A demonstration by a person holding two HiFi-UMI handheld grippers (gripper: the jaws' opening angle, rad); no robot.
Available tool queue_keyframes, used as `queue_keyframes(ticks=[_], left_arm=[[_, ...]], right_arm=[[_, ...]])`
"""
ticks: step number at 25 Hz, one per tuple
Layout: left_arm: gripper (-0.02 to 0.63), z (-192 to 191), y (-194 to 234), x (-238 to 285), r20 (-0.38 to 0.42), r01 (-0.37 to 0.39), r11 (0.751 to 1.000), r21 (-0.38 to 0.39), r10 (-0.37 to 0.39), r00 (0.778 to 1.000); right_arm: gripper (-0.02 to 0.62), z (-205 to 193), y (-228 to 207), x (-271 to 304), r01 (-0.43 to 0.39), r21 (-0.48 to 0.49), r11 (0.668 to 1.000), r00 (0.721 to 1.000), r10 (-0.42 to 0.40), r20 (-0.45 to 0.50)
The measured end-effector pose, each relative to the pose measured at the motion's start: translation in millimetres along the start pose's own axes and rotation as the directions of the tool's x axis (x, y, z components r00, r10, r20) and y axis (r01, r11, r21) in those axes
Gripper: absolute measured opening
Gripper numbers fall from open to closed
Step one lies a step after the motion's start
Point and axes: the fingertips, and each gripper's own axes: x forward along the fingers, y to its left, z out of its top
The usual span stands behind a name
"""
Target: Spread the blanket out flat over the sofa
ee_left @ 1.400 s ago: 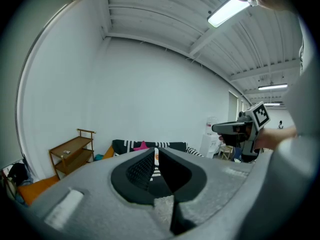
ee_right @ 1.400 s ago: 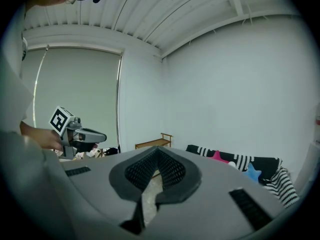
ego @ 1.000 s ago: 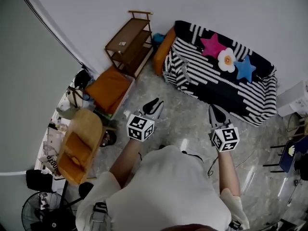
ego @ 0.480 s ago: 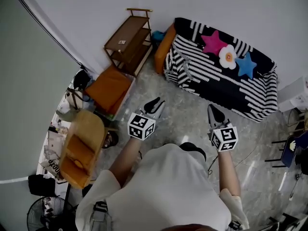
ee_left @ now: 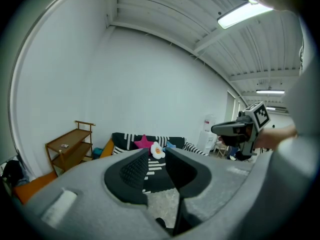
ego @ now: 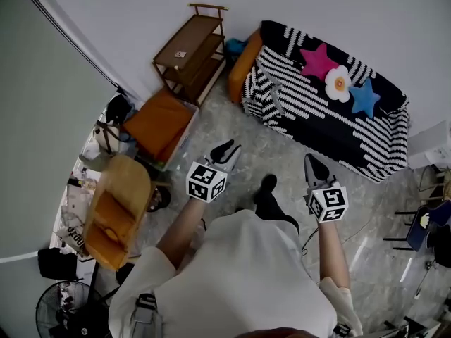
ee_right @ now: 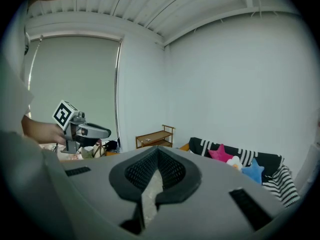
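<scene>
A black-and-white striped blanket (ego: 310, 108) lies draped over the sofa (ego: 242, 67) at the upper right, hanging down its front to the floor. On the backrest sit a pink star cushion (ego: 318, 60), a white flower cushion (ego: 339, 84) and a blue star cushion (ego: 364, 98). My left gripper (ego: 224, 151) is held over the floor, well short of the sofa, open with nothing between its fingers; in the left gripper view (ee_left: 156, 156) the sofa shows through the gap. My right gripper (ego: 312, 166) hovers level with it, its tips meeting and holding nothing (ee_right: 158, 151).
A wooden shelf (ego: 190, 48) stands left of the sofa, with an orange pad (ego: 158, 122) and a wicker chair (ego: 120, 203) below it. A fan (ego: 63, 315) is at the bottom left. Folding chairs (ego: 423, 224) and a white cabinet (ego: 430, 143) stand at the right. The person's black shoe (ego: 266, 196) is on the floor between the grippers.
The person has stepped towards the sofa; a black shoe has come into view between the grippers. Both grippers keep their pose and hold nothing.
</scene>
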Motion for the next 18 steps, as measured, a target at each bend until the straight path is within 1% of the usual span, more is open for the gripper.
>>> queue_keyframes(ticks=[8, 13, 18], left_arm=[[0.106, 10, 19, 55, -0.024, -0.001, 1.0, -0.01, 0.0, 1.0], [0.106, 23, 32, 104, -0.032, -0.016, 1.0, -0.024, 0.015, 0.999], [0.106, 41, 43, 156, -0.044, -0.039, 0.999, -0.03, 0.037, 0.998]], right_arm=[[0.003, 13, -42, 56, -0.035, 0.01, 0.999, 0.999, 0.035, 0.004], [0.003, 22, -87, 92, -0.052, 0.012, 0.999, 0.999, 0.052, 0.0], [0.003, 32, -136, 128, -0.089, 0.014, 0.996, 0.996, 0.089, -0.006]])
